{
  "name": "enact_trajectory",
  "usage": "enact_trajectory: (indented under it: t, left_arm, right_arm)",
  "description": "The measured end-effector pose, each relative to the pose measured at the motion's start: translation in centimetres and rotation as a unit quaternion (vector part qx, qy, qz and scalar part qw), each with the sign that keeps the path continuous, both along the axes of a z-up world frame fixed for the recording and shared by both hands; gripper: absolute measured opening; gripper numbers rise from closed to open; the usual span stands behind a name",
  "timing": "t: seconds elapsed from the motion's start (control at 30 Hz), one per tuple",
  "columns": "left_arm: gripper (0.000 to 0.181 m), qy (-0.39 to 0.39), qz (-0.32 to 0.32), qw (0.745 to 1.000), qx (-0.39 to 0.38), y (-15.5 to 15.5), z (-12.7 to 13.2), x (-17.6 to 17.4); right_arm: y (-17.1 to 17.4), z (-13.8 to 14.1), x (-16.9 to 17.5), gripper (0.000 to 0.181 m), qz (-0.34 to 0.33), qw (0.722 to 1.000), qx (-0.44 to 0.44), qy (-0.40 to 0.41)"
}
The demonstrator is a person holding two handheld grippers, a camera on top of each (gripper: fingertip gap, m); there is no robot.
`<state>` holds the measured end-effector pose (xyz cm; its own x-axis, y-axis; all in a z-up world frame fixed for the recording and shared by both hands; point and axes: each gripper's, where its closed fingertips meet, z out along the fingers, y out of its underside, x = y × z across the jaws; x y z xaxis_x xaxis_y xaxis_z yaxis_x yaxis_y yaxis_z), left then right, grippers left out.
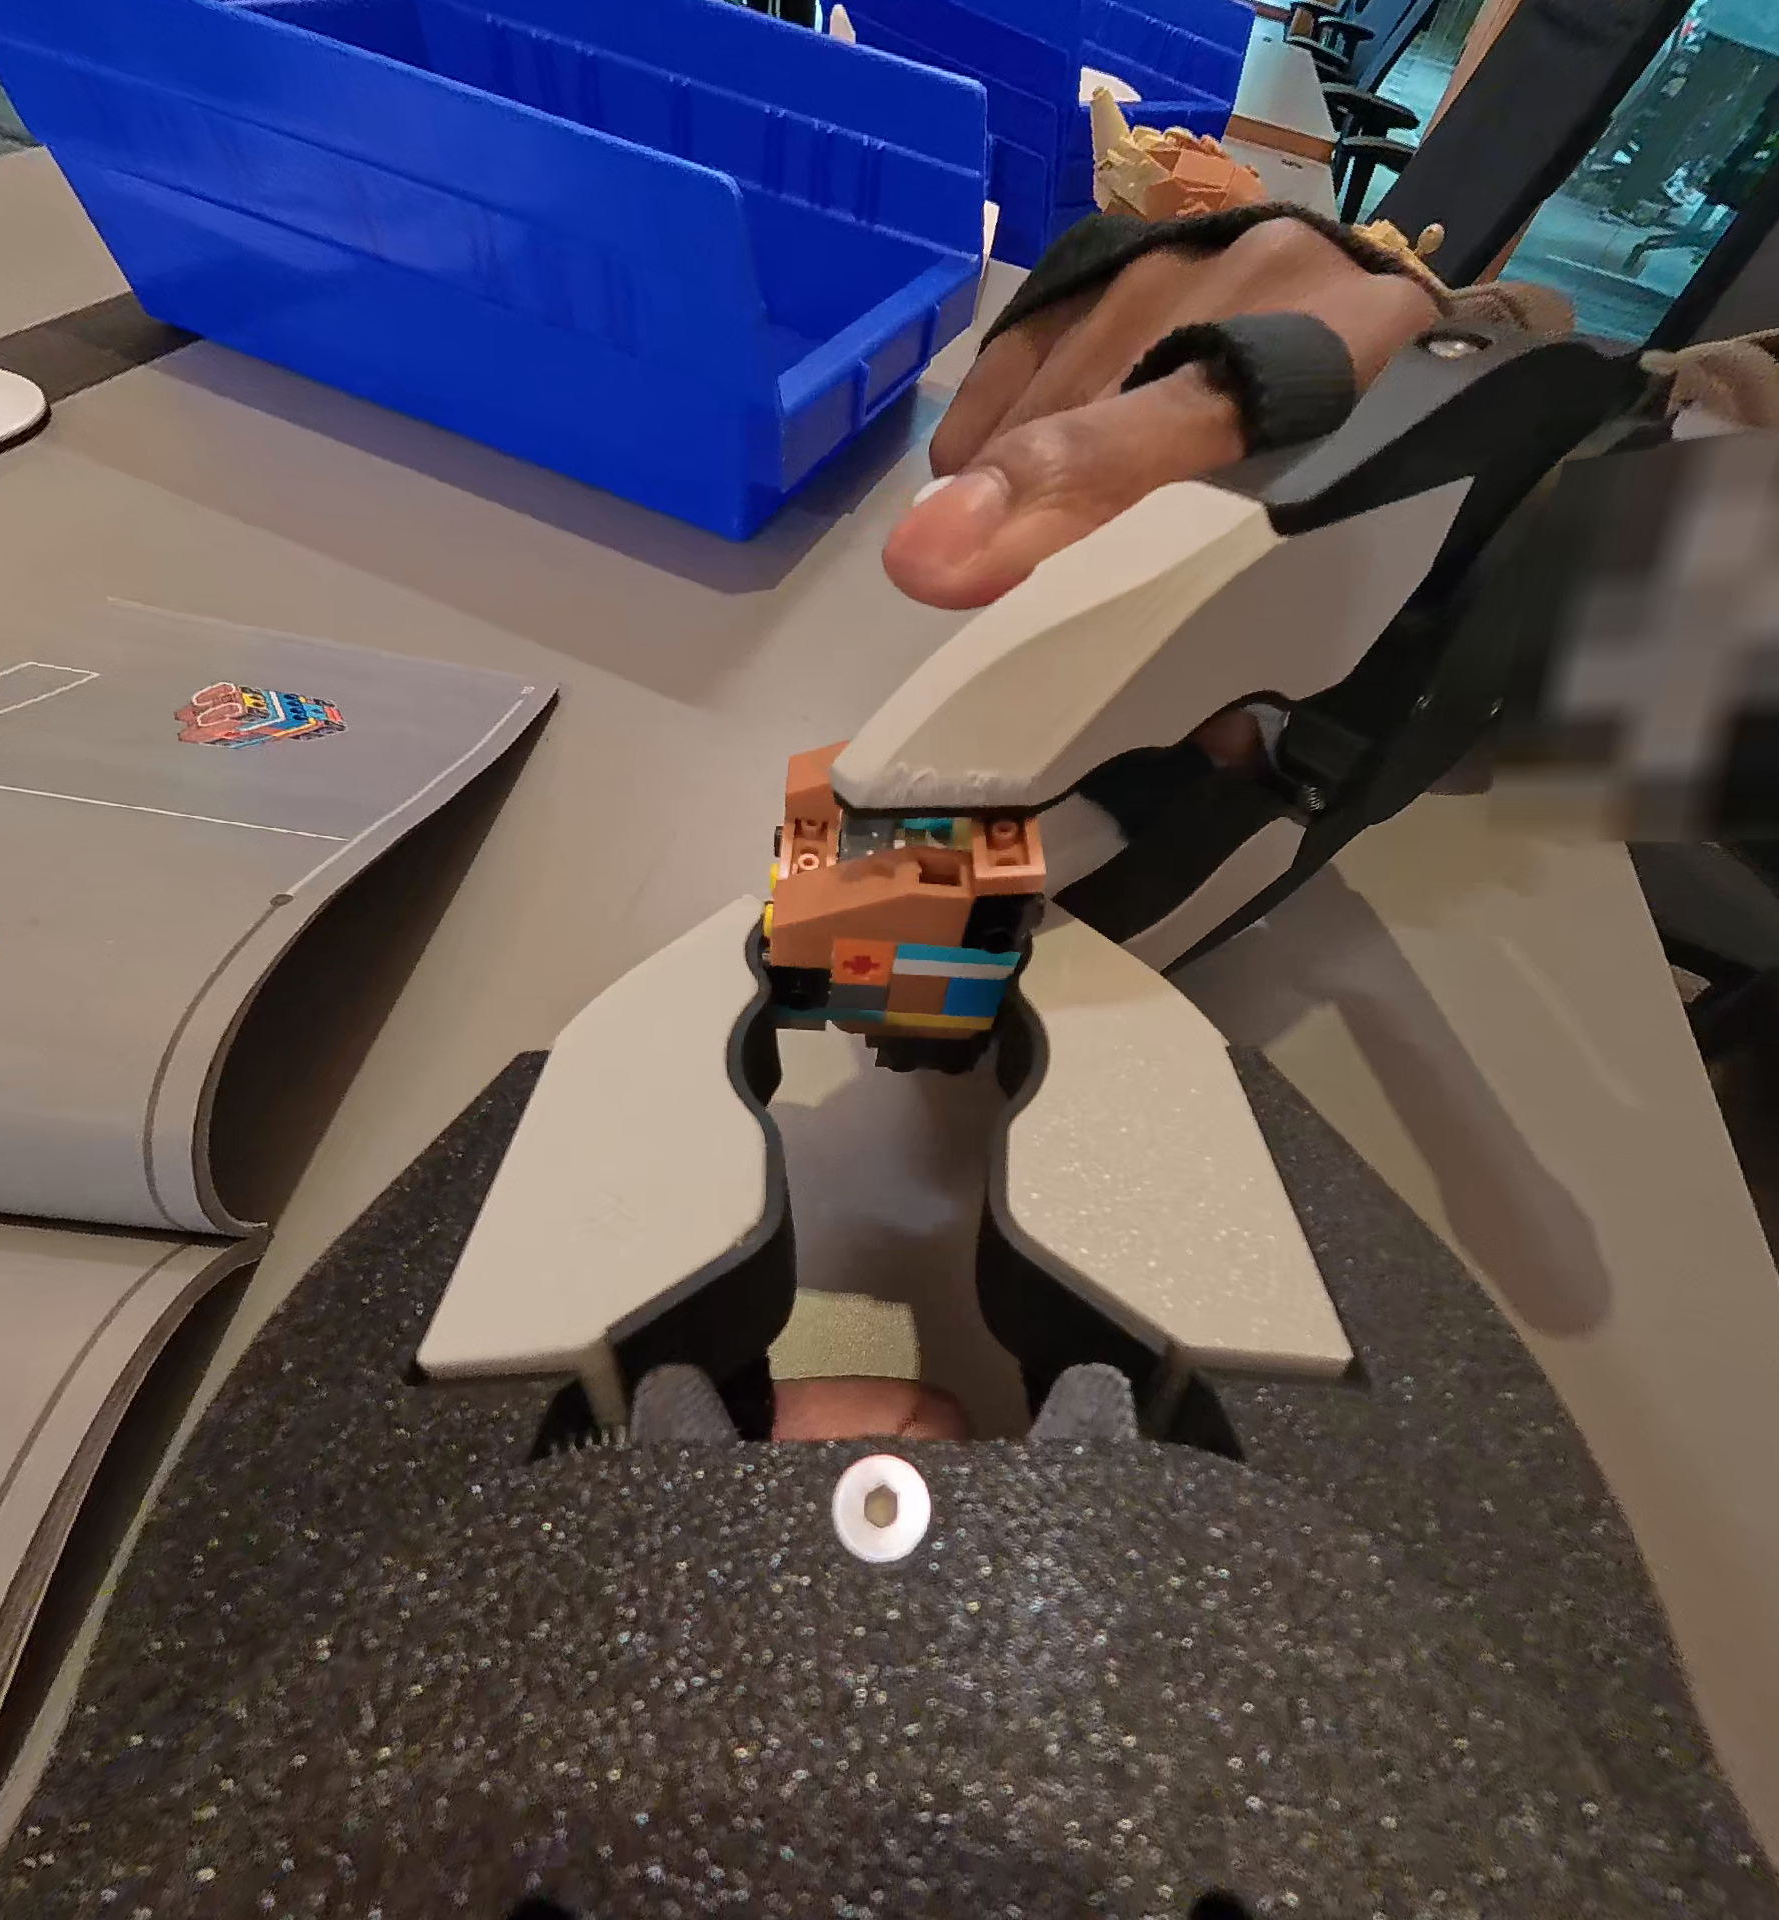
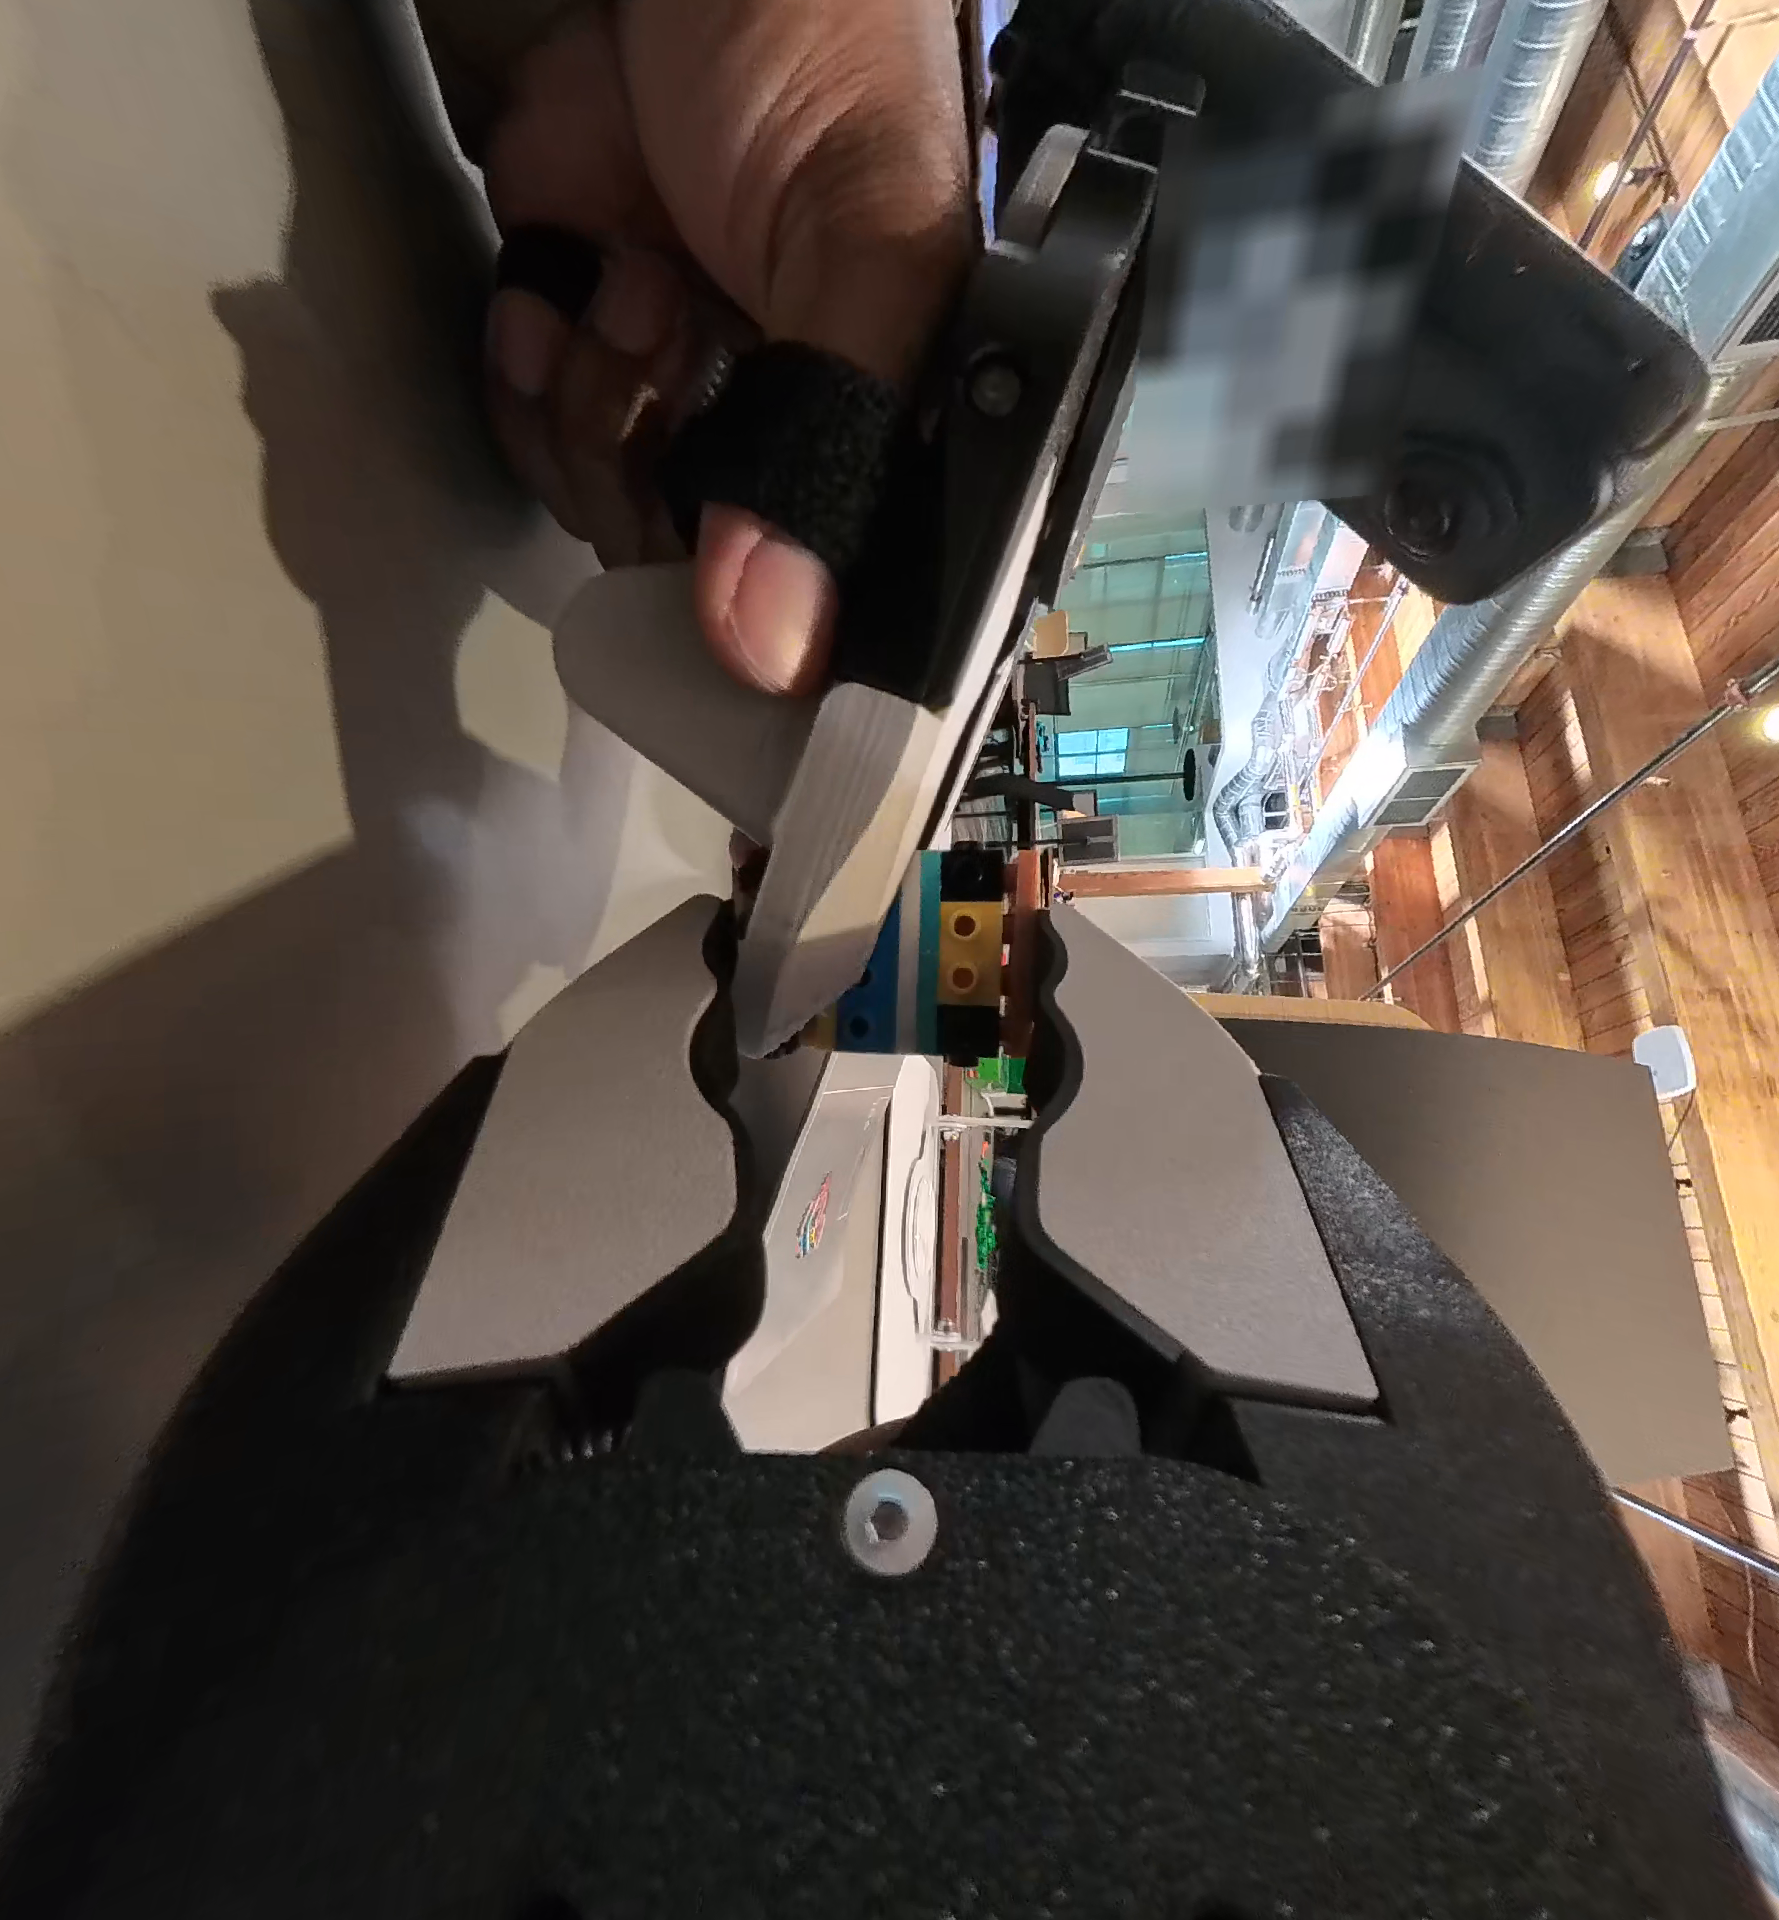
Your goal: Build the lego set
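Underneath everything you have a plain grey table (image 1: 573,582), and in the right wrist view, which is turned on its side, timber-clad walls, silver ducting and glazed partitions fill the room behind. Behind the lego model (image 1: 900,935), blue bins (image 1: 511,260) stand in a row across the table's back, with a tan and orange pile of bricks (image 1: 1165,166) showing above the farther ones. To the model's left an open instruction booklet (image 1: 168,894) lies with its pages curling up; bare table stretches between booklet and bins.

You hold the model off the table, close above it. Your left gripper (image 1: 890,987) is closed narrowly on its lower part, both fingers touching its sides. Your right gripper (image 2: 890,966) pinches it from above and to the right, its upper finger (image 1: 1051,686) pressed on the top edge.

The model is a small block, mostly orange-brown, with teal, blue, yellow and black bands and a sloped brown piece.
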<state>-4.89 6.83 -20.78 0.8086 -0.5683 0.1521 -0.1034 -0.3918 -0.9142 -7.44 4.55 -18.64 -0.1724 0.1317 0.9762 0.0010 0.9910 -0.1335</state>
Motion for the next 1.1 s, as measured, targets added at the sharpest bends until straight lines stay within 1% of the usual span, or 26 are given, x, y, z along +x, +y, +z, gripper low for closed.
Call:
enact_trajectory:
  t: [0.13,0.27,0.37,0.47,0.73,1.0,1.1]
  left_arm:
    - [0.039,-0.001,0.003,1.0,-0.006,0.0,-0.1,-0.1]
    - [0.039,-0.012,0.002,1.0,-0.009,0.0,0.0,-0.1]
    - [0.039,-0.018,0.0,1.0,-0.015,0.0,-0.1,-0.1]
    - [0.039,-0.04,-0.008,0.999,-0.023,-0.1,0.0,0.2]
    - [0.04,-0.043,-0.01,0.999,-0.014,-0.1,0.3,0.3]
    - [0.04,-0.045,-0.006,0.999,-0.003,0.1,0.6,0.0]
    - [0.04,-0.045,-0.003,0.999,-0.002,0.1,0.6,-0.1]
  right_arm:
    - [0.0,-0.2,-0.1,0.052,-0.004,1.0,0.008,-0.004]
    - [0.1,-0.1,-0.1,0.053,-0.011,1.0,-0.004,-0.006]
    - [0.1,-0.1,-0.2,0.054,-0.02,1.0,-0.001,0.001]
    - [0.2,0.0,-0.3,0.056,-0.021,1.0,0.011,0.017]
    - [0.0,0.2,-0.3,0.058,-0.019,1.0,0.001,0.023]
    - [0.2,1.0,-0.2,0.064,-0.02,0.999,-0.011,0.036]
    - [0.2,1.1,-0.1,0.063,-0.018,0.999,-0.012,0.039]
